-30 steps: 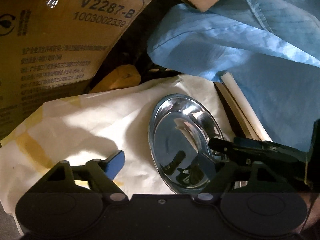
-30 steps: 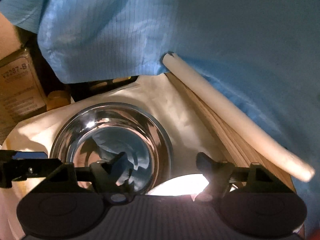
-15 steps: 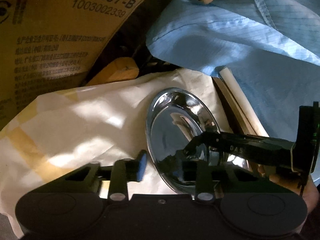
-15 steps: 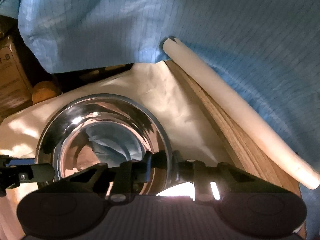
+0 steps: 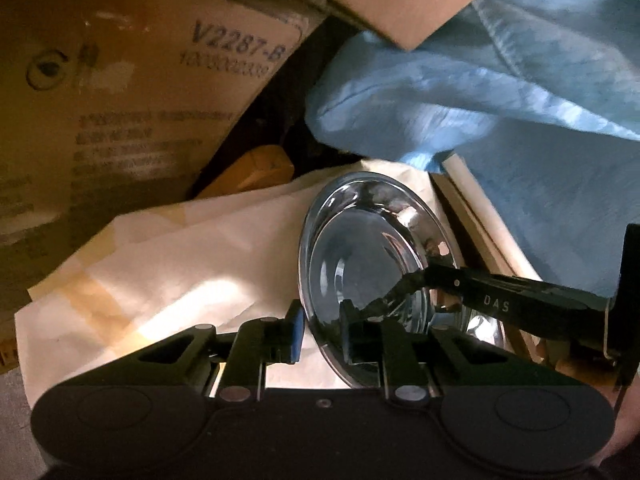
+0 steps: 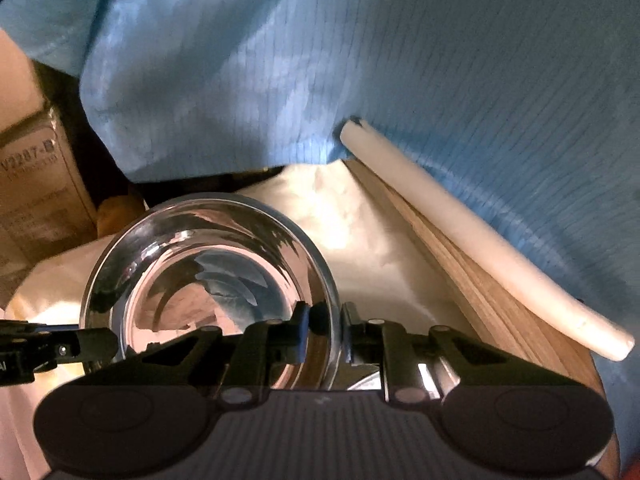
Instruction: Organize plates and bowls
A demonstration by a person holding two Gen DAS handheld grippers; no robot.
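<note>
A shiny steel bowl (image 5: 360, 256) sits on a cream cloth (image 5: 192, 264); it also shows in the right wrist view (image 6: 208, 272). My left gripper (image 5: 320, 332) is shut on the bowl's near-left rim, one finger outside, one inside. My right gripper (image 6: 324, 332) is shut on the bowl's right rim. The right gripper's finger (image 5: 500, 296) reaches across the bowl in the left wrist view. The left gripper's finger (image 6: 48, 352) shows at the left edge of the right wrist view.
A brown cardboard box (image 5: 132, 92) stands behind left. Blue fabric (image 6: 360, 72) hangs behind and right. A white roll (image 6: 480, 248) lies along a wooden edge (image 6: 460, 292) at the right. A yellow object (image 5: 260, 168) sits behind the cloth.
Both grippers went from open to shut on the bowl's rim, the left on the near-left edge and the right on the right edge. The bowl looks slightly raised and tilted.
</note>
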